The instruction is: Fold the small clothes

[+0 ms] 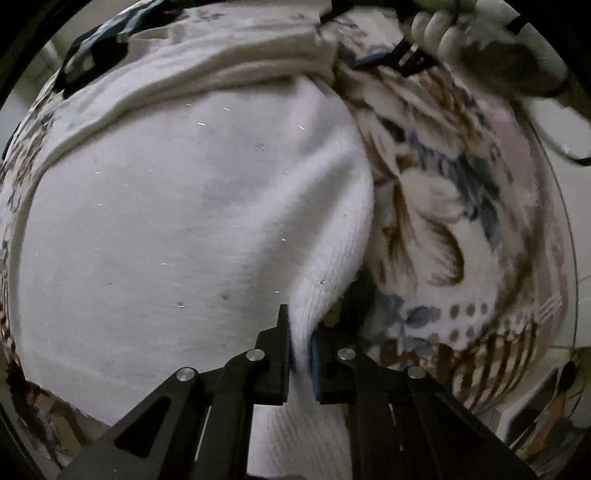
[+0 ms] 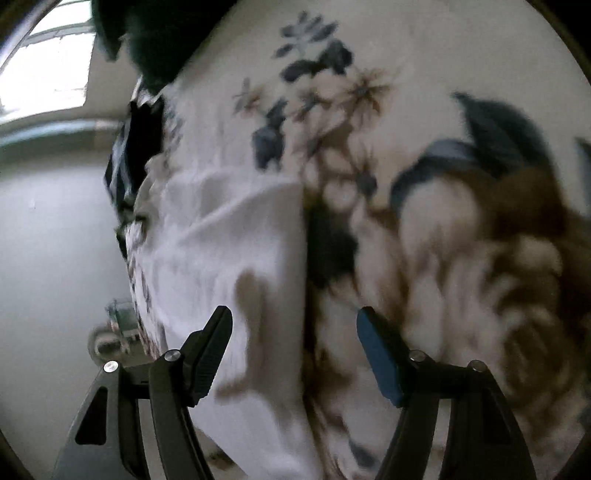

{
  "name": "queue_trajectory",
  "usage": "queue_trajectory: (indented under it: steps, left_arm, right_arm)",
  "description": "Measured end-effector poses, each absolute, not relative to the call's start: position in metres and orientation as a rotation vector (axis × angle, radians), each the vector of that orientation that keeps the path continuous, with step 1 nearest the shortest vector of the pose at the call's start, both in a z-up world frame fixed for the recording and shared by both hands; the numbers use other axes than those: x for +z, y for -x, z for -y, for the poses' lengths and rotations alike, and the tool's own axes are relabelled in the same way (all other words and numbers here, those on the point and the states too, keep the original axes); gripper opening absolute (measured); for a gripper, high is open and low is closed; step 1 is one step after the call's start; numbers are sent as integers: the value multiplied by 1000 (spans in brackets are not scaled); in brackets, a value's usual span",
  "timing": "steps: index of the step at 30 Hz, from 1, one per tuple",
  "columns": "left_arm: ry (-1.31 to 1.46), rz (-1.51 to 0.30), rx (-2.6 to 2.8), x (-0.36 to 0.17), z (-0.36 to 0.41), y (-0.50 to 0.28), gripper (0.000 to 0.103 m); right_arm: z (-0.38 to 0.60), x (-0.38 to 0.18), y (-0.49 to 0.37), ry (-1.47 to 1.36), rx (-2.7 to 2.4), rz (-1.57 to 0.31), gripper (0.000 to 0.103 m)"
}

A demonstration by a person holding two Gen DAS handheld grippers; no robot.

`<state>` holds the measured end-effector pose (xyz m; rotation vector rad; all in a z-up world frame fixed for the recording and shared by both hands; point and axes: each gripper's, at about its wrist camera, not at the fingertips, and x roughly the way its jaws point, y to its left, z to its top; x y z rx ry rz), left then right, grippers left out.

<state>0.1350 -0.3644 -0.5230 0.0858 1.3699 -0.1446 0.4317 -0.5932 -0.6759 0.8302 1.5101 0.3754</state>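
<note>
Left gripper (image 1: 301, 354) clamps the white garment's (image 1: 192, 221) near ribbed edge. Right gripper (image 2: 295, 354) hangs open above it. Soft, limp knit; best held by hems.

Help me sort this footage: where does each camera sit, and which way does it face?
Left wrist: on the left hand-held gripper, looking steeply down at the white garment pinched between its fingers; a gloved hand shows at top right.
Right wrist: on the right hand-held gripper, angled down, open above the garment's edge; only its fingers show.
Shared: the garment and the floral cloth beneath it.
</note>
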Motion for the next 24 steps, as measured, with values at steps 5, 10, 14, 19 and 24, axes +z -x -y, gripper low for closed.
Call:
queue_trajectory:
  steps: [5,10,14,19,24]
  left_arm:
    - [1,-1342,-132,-492,334,-133,6]
    - [125,-1286,-126,-452,304,-130,6]
    - [261,-1260,-94,-432,247,-133,6]
    - [429,-1261,-54,-435,157,-144,6]
    - [595,-1279,-28,-450,62,-146,6]
  right_arm:
    - [574,-668,-441,-830,331,-1475,14]
    - [543,-611,-444,-760,330,-1454,13]
    - [490,-554,-456,-667,321,-1448,12]
    - [389,-518,-481,-516,310,-1465,11]
    - [254,-527,-512,-404,321,-1501,11]
